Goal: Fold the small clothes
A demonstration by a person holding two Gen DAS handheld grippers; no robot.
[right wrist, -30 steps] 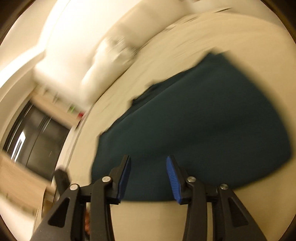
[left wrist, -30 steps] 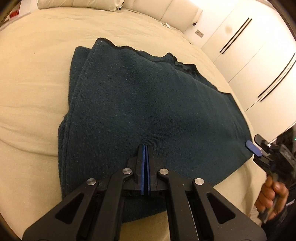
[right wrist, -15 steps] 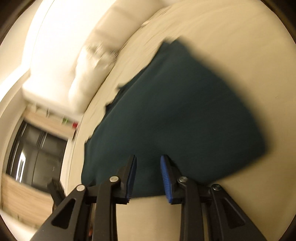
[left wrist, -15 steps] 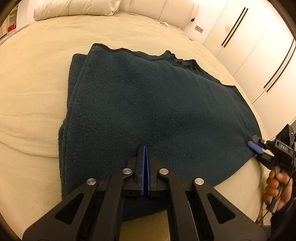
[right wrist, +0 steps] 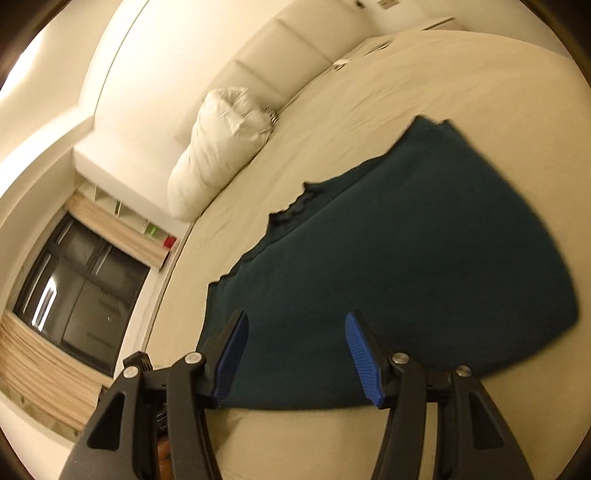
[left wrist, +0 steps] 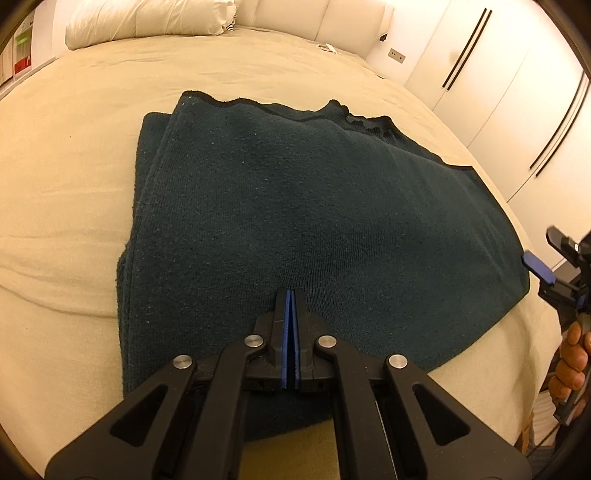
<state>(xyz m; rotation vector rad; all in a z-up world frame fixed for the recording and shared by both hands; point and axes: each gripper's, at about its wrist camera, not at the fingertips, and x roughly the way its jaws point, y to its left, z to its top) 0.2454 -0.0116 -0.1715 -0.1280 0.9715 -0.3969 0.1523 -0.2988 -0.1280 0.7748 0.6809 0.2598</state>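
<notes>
A dark teal knitted garment (left wrist: 314,221) lies folded flat on the beige bed (left wrist: 66,184). My left gripper (left wrist: 290,295) is shut over the garment's near edge, blue pads together, tips resting on the knit with nothing visible between them. At the garment's right corner my right gripper (left wrist: 545,254) hovers just off the cloth, held by a hand (left wrist: 569,365). In the right wrist view the right gripper (right wrist: 295,321) has its jaws opening above the garment (right wrist: 406,258). Its blue pads (right wrist: 360,350) stand well apart and press on nothing.
A white pillow (left wrist: 147,18) and padded headboard (left wrist: 325,18) lie at the bed's far end. White wardrobe doors (left wrist: 517,92) run along the right side. The right wrist view shows a dark window (right wrist: 74,288) with curtains beyond the bed.
The right gripper's jaws narrowed, then spread wider, and it drew back slightly from the garment's right corner. The left gripper stayed shut in place on the near edge.
</notes>
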